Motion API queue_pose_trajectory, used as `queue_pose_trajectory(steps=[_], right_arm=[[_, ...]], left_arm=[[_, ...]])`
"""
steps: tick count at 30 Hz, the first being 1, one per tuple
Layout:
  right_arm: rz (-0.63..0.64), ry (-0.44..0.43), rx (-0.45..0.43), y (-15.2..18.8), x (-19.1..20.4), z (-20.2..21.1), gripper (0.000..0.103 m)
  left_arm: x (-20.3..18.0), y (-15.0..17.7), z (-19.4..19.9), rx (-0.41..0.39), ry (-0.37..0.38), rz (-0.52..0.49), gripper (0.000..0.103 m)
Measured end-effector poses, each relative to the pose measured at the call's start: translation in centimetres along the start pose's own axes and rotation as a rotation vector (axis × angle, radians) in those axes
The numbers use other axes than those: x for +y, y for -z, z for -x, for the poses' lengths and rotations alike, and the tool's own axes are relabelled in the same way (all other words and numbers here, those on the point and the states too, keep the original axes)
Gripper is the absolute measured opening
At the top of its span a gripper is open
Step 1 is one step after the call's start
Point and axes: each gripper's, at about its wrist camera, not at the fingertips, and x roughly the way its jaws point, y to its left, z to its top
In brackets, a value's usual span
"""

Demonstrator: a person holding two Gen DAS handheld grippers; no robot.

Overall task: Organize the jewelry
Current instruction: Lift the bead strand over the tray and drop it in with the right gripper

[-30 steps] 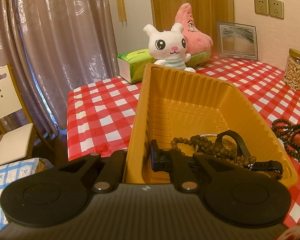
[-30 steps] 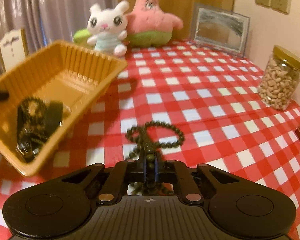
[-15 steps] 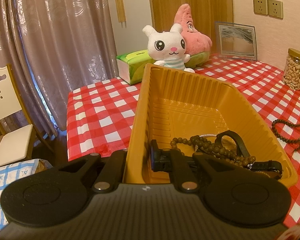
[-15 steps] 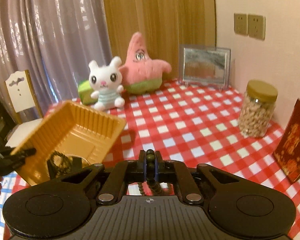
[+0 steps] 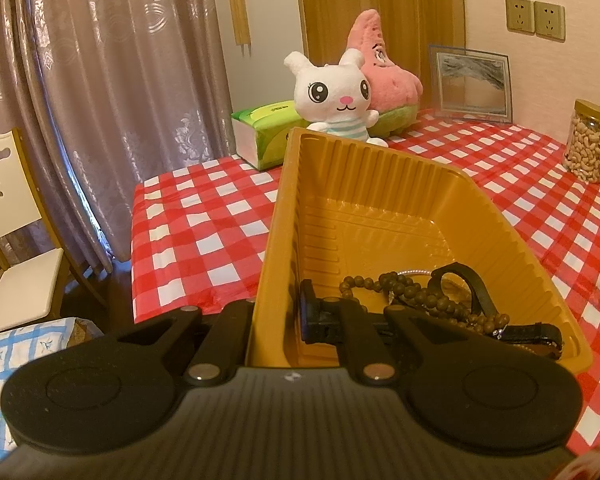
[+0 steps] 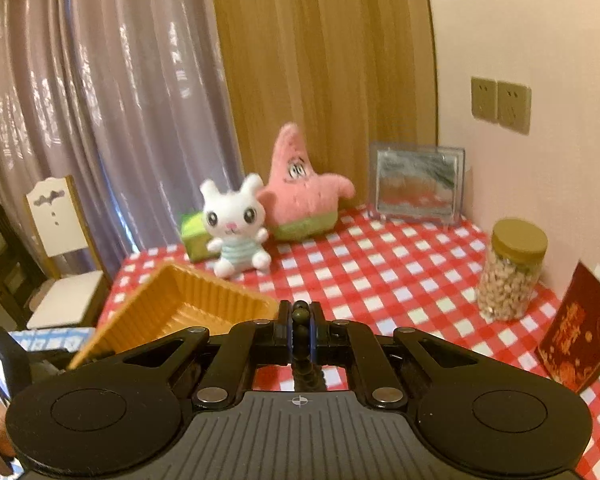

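Two tongs: both closed on something.
Left tongs (image 5: 278, 314): clamped across the wall of the tilted yellow tray (image 5: 380, 168), just above the counter (image 5: 204, 216).
Right tongs (image 6: 300, 330): pinching a dark bead strand (image 6: 301, 316), raised above the counter.
Strand handling: light, limp, probably slippery; it dangles below the grip.
Tray contents: brown bead bracelet (image 5: 404, 292) and black strap (image 5: 476, 300).

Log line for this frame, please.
left gripper: shut on tray wall | right gripper: shut on bead strand, lifted | in tray: beads, black strap
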Motion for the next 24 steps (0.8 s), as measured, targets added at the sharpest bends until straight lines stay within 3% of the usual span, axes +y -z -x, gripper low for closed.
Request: queue_pose_trajectory(steps=[10,18,21,24], right_arm=[[0.046,-0.082,-0.059,-2.4,4.4,0.6,0.007],[0.029,-0.224,-0.102,-4.3,9.0,-1.9,0.007],[0.015,-0.273,-0.093,-4.3,10.6,-3.7,0.007],[0.007,-0.296,-0.027,-3.5,11.8,-6.3,0.007]], left_arm=[[0.0,-0.2,0.0,0.0,0.006,0.004,0.006],[-0.1,-0.1,0.1,-0.002,0.008,0.003,0.006],[-0.2,0.0,0.2,-0.001,0.01,0.004,0.006],[-0.2,0.1,0.2,0.002,0.012,0.007,0.006]])
